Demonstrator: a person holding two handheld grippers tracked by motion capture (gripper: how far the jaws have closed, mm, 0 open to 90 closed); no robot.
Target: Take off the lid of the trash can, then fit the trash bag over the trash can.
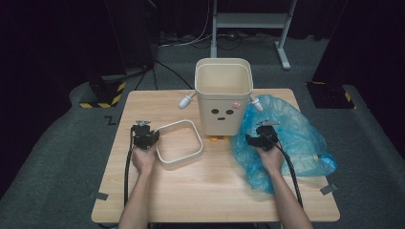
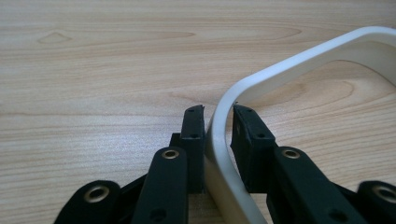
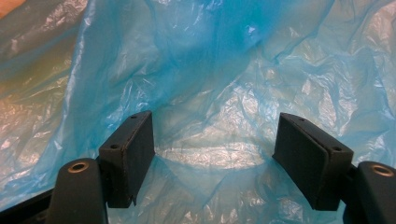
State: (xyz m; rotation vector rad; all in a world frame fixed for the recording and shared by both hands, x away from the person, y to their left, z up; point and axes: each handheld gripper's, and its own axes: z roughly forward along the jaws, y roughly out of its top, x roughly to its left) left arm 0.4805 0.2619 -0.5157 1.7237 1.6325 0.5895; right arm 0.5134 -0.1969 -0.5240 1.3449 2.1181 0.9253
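A cream square ring frame [image 1: 178, 165] lies flat on the wooden table [image 1: 210, 191], left of a cream bin [image 1: 223, 102] with a face drawn on it. My left gripper [image 1: 145, 136] sits at the frame's left corner. In the left gripper view its jaws straddle the frame's wall [image 2: 289, 65]: the left pad [image 2: 194, 135] lies against it and a thin gap shows at the right pad, so the left gripper [image 2: 218, 109] stands open. A crumpled blue plastic bag [image 1: 296, 138] lies right of the bin. My right gripper [image 1: 260, 138] rests open over the bag [image 3: 210, 60], its jaws [image 3: 212, 135] wide apart.
The bin stands upright at the table's back middle, with small white arms sticking out on both sides and orange feet [image 1: 215, 139] below. Bare wood lies in front of the frame and bag. A metal stand [image 1: 248, 21] and cables sit on the grey floor behind.
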